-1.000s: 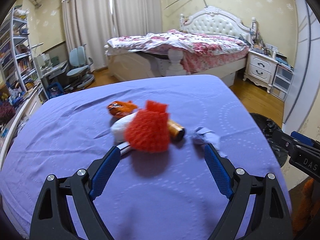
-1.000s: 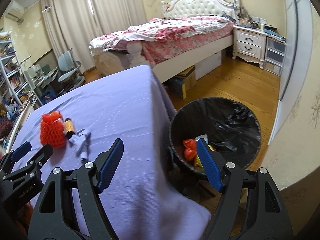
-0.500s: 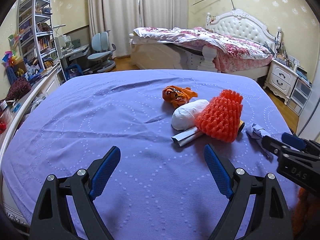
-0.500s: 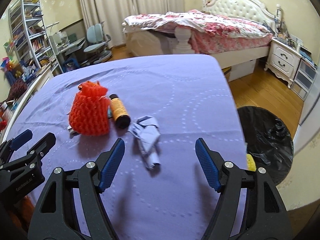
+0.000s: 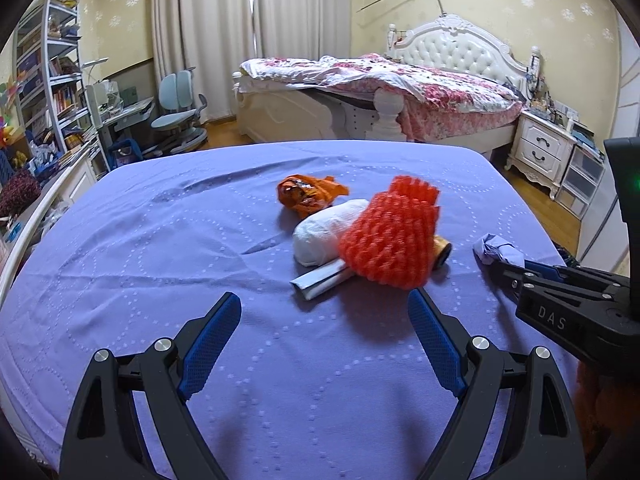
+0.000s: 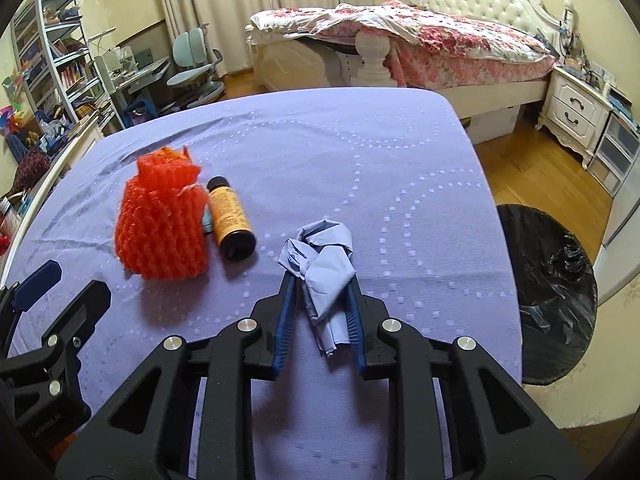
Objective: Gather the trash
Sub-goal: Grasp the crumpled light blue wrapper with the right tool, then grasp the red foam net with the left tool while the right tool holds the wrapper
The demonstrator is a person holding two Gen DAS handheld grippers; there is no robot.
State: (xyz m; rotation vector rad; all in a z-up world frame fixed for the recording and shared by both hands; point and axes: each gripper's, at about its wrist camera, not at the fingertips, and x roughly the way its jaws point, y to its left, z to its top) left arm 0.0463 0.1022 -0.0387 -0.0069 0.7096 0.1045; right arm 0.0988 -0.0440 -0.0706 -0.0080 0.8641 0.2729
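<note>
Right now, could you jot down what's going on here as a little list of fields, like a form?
Surface: purple tablecloth
Right gripper: shut on crumpled blue paper
Left gripper: open, empty, above the cloth
Waiting trash: orange foam net, white wad, orange wrapper, orange bottle, silver strip
Bin: black-lined trash bin, on the floor right of the table

Purple-clothed table; scattered trash.
</note>
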